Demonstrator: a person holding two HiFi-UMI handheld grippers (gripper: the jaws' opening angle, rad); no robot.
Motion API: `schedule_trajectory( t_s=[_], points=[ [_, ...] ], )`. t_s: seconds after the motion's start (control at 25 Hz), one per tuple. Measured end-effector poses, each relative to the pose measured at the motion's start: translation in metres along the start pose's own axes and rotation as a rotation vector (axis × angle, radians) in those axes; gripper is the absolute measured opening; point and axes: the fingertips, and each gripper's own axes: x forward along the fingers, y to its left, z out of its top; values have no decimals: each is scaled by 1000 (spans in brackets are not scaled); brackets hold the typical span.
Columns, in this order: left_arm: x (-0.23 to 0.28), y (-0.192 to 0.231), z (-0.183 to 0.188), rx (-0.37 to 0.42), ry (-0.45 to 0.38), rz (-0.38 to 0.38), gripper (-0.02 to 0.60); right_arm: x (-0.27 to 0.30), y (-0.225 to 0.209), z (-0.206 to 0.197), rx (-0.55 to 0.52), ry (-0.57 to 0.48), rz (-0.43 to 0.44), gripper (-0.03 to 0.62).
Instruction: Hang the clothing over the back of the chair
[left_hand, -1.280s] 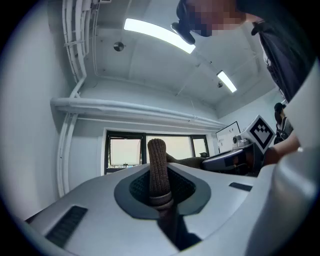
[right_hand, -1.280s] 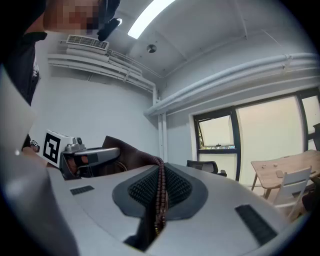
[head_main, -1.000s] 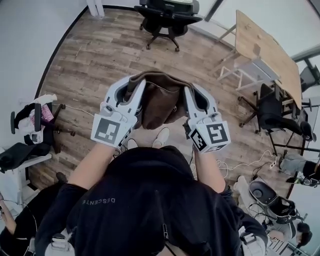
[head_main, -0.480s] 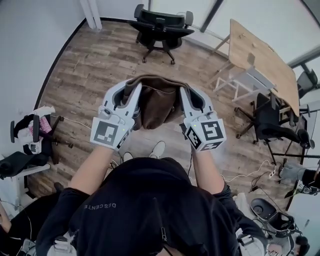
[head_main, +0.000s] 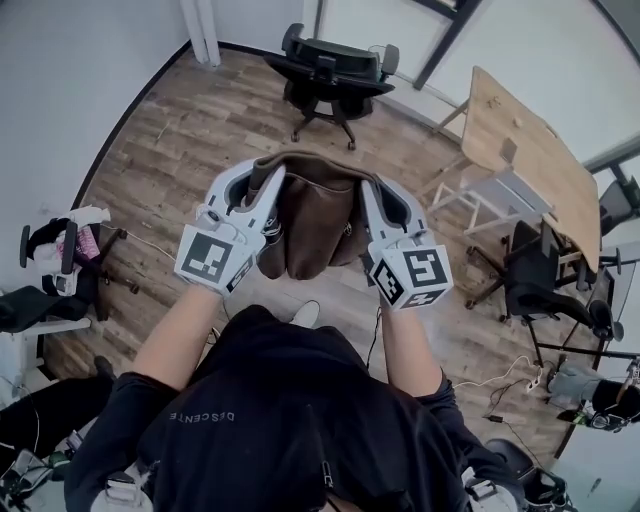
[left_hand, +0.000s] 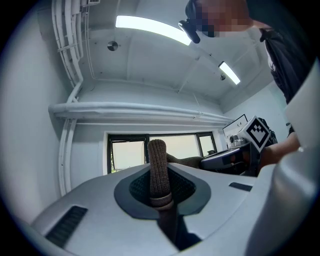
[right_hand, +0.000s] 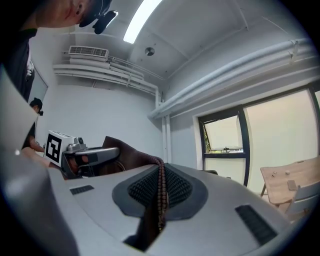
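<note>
A brown garment (head_main: 315, 225), bunched so its cut is hard to make out, hangs slack between the person's hands, well short of the black swivel chair (head_main: 335, 70) ahead, with its ribbed knit edge pinched tight by the left gripper (left_hand: 160, 199) and the right gripper (right_hand: 159, 200).
</note>
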Motion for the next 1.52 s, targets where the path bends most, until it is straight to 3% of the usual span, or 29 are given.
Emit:
schedule_trajectory(
  t_s=[0.48, 1.52],
  points=[
    [31, 25, -7, -7, -3, 2, 49, 32, -19, -1, 4, 17, 11, 38],
    [111, 154, -24, -31, -53, -98, 49, 168, -45, 17, -10, 8, -101, 38]
  ],
)
